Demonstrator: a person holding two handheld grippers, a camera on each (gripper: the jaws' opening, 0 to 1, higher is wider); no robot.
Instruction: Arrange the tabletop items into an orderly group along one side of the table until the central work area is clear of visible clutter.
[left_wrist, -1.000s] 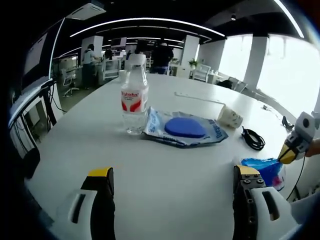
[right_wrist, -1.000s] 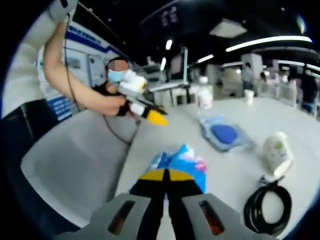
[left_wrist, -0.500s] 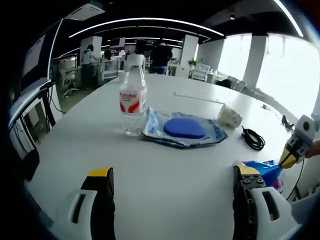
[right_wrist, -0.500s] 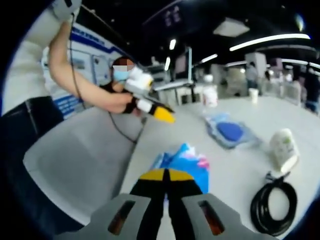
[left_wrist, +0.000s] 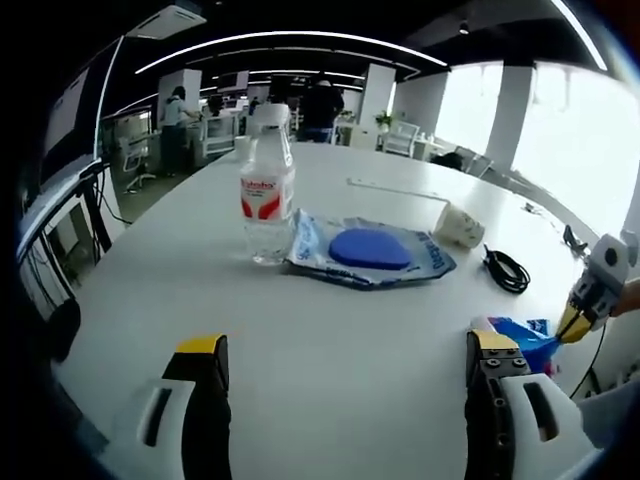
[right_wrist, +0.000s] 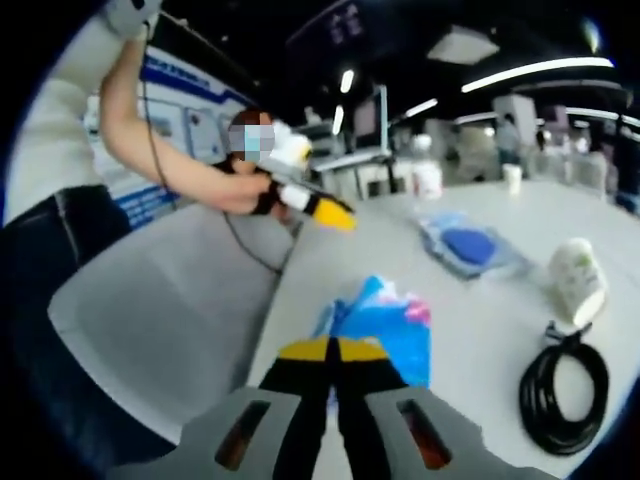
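Two grippers — right gripper (right_wrist: 335, 350) pinching blue packet (right_wrist: 385, 325), left gripper (left_wrist: 345, 350) spread wide, packet beside its right finger (left_wrist: 492, 352).

Open-plan office, dark ceiling with curved light strips (left_wrist: 290, 42) at 12 o'clock. Bright windows (left_wrist: 575, 150) at 2 o'clock, white pillars (left_wrist: 378, 98), desks (left_wrist: 215, 135) at 11. Large white table (left_wrist: 330, 340); grey chair (right_wrist: 150, 310) at 9 o'clock.

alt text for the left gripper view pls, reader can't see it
The left gripper, jaws wide apart and empty, hovers over a white round table. Beyond it stand a clear water bottle and, beside it, a flat packet with a blue disc; farther right lie a coiled black cable and a blue packet under the right gripper.
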